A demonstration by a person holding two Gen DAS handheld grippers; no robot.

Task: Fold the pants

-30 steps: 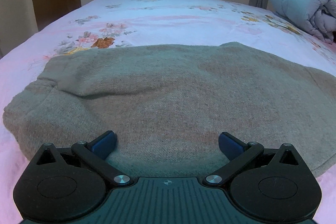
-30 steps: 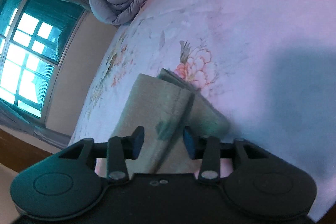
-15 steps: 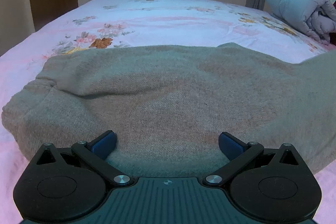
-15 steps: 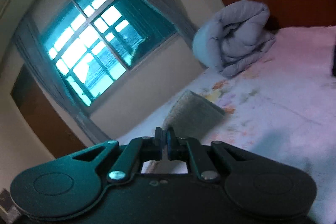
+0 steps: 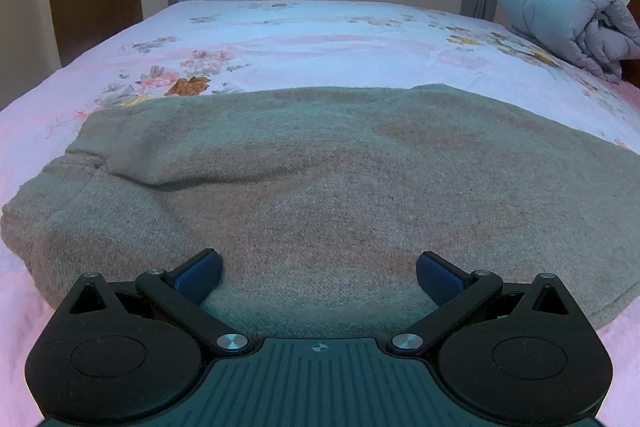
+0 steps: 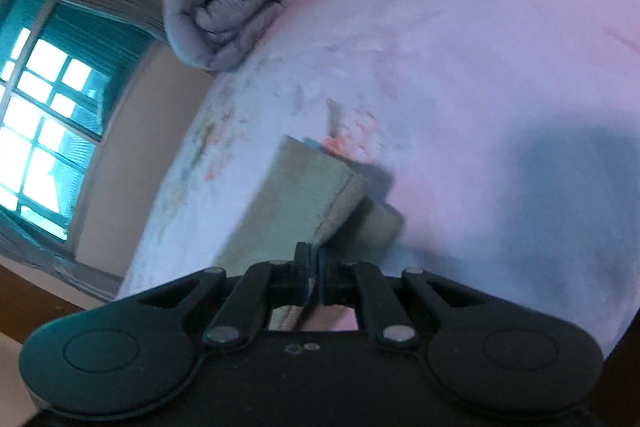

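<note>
Clamping pants [image 6: 304,187] hem, right hand-held gripper [image 6: 314,261] newly closed

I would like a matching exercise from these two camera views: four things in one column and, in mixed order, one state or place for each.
Things:
1. left gripper
2. right gripper
3. pants
4. quilt

States or places:
A. rolled up at the far end of the bed
B. jaws wide apart
C. lying spread on the bed
D. jaws shut on an edge of cloth

Pairs: 1-B, 2-D, 3-C, 4-A
</note>
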